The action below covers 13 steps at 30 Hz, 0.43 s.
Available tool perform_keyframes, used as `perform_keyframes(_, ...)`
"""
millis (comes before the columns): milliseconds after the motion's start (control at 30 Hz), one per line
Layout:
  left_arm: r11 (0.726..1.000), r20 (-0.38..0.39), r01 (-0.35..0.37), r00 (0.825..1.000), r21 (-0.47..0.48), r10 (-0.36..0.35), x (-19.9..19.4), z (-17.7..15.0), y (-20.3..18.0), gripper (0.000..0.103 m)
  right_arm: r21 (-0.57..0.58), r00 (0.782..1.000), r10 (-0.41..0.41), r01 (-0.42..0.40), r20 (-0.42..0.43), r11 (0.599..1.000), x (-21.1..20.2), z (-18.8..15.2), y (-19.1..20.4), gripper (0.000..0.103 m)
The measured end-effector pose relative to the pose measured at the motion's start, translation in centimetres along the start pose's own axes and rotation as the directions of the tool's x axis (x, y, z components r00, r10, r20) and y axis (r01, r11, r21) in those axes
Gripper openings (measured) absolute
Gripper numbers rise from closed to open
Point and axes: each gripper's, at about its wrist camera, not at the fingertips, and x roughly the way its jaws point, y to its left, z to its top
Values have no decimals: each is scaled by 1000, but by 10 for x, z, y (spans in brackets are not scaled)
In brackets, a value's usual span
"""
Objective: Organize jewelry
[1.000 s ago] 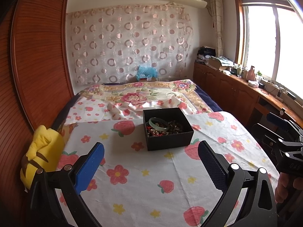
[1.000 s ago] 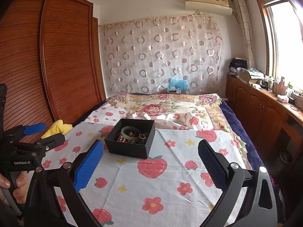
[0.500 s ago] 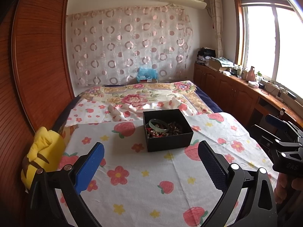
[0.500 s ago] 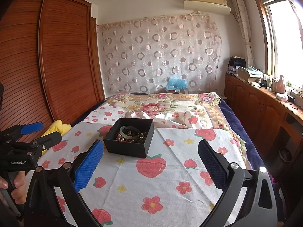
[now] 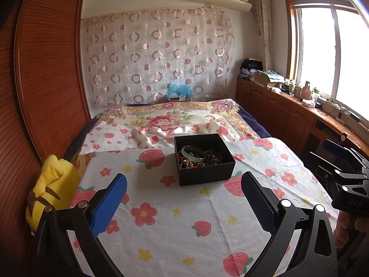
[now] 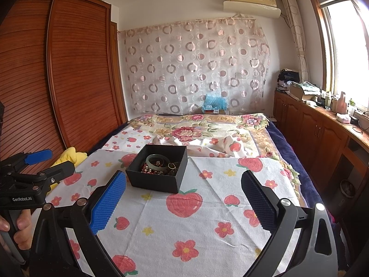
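A black open box [image 5: 207,174] [image 6: 159,180] stands on a white cloth with strawberries and flowers, spread on the bed. Inside lie a pale green bangle [image 5: 193,154] [image 6: 159,161], dark bead strands [image 5: 213,158] and red beads [image 6: 146,168]. My left gripper [image 5: 184,196] hovers open just short of the box, its blue pads wide apart and empty. The right gripper [image 6: 183,198] is open too, nothing between its pads, with the box ahead and to its left. Each gripper shows at the other view's edge, held by a hand.
A yellow plush toy [image 5: 54,189] lies at the bed's left edge beside a wooden wardrobe [image 6: 57,80]. A rumpled floral quilt [image 5: 170,120] covers the bed's far half. Wooden cabinets with clutter [image 6: 322,127] run along the right wall under the window.
Both views have shifted slightly; the box sits a little further from the grippers. Both grippers stay open and empty.
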Motion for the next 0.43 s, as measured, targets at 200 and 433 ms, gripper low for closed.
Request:
perform_keyframes(200,1000,1,0,1000,2,0,0,0,0,96,1,1000,0,0,1,1000,-1,0,-1,100)
perform_keyframes(433,1000,2,1,1000,3,-1,-1,0,0,96,2,1000,-1,1,1,1000,-1,0,-2,100)
